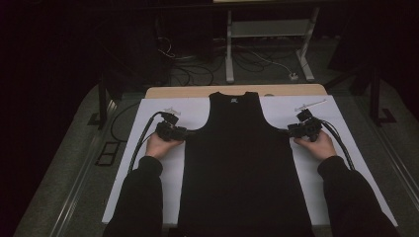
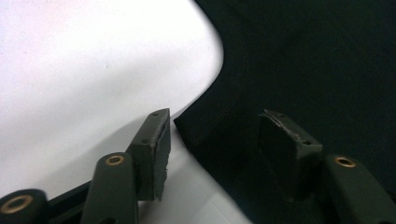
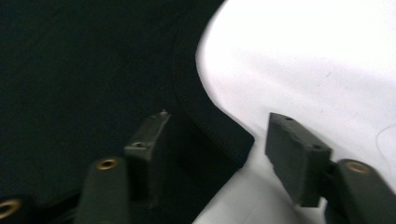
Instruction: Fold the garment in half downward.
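Nearest the camera in the high view, two dark-sleeved forearms come up from the bottom edge, one on each side of a black sleeveless fabric vest [image 1: 242, 163] spread flat, neck away from the person, on a white rectangular sheet [image 1: 148, 173] that covers the light wooden table [image 1: 163, 92].

The left gripper [image 2: 212, 140] sits at the vest's left underarm corner. In the left gripper view its two black jaws stand partly apart, one over the white sheet, the other over the dark cloth, with the pointed corner of the fabric lying between them. The pads do not press on it, so the claw is open.

The right gripper [image 3: 217, 140] mirrors this at the right underarm corner (its view is rather blurred): one jaw over the vest, one over the sheet, the hemmed corner in the gap, seemingly ungripped.

Farther off, beyond the table's far edge, tangled dark cables [image 1: 197, 64] lie on the floor beside a pale metal frame stand [image 1: 267, 34].
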`<state>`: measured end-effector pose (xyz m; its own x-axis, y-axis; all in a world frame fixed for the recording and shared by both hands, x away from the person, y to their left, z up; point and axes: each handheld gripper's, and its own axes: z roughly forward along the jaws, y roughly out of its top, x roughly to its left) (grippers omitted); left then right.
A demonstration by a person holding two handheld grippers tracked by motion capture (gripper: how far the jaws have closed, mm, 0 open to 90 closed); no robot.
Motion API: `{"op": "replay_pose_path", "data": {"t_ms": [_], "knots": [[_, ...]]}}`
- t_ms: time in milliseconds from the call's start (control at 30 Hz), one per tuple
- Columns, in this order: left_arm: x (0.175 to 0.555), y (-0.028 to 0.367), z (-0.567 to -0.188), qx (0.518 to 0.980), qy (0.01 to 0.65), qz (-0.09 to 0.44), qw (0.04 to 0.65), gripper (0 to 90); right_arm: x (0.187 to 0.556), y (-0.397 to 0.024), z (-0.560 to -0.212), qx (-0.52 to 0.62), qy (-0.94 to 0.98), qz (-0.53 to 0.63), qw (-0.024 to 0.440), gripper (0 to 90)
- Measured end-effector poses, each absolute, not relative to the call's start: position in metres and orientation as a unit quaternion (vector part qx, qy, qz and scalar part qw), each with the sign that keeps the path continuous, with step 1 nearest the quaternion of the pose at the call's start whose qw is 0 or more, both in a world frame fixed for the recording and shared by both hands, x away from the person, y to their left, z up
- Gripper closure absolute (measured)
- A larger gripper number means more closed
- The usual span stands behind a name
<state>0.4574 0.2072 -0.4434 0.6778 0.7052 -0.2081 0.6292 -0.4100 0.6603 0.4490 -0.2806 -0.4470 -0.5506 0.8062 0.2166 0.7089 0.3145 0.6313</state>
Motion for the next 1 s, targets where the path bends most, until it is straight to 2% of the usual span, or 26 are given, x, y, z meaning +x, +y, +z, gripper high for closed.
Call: {"op": "replay_pose_path", "data": {"t_ms": [200,333,467,733,1000], "knots": [[0.456,0.205,-0.445,0.833,0.401,0.060,0.375,55.2,0.448,-0.279,-0.447,0.473,0.807,0.343,0.083,57.7],[0.453,0.205,-0.449,0.822,0.414,0.068,0.386,71.9,0.448,-0.277,-0.447,0.478,0.805,0.340,0.086,71.0],[0.451,0.207,-0.450,0.816,0.422,0.073,0.388,83.2,0.447,-0.277,-0.447,0.483,0.804,0.339,0.076,80.4],[0.443,0.213,-0.444,0.806,0.422,0.089,0.406,85.6,0.446,-0.279,-0.444,0.495,0.794,0.347,0.059,83.1],[0.439,0.217,-0.439,0.786,0.435,0.078,0.433,85.8,0.435,-0.290,-0.437,0.506,0.769,0.389,0.034,83.3]]}}
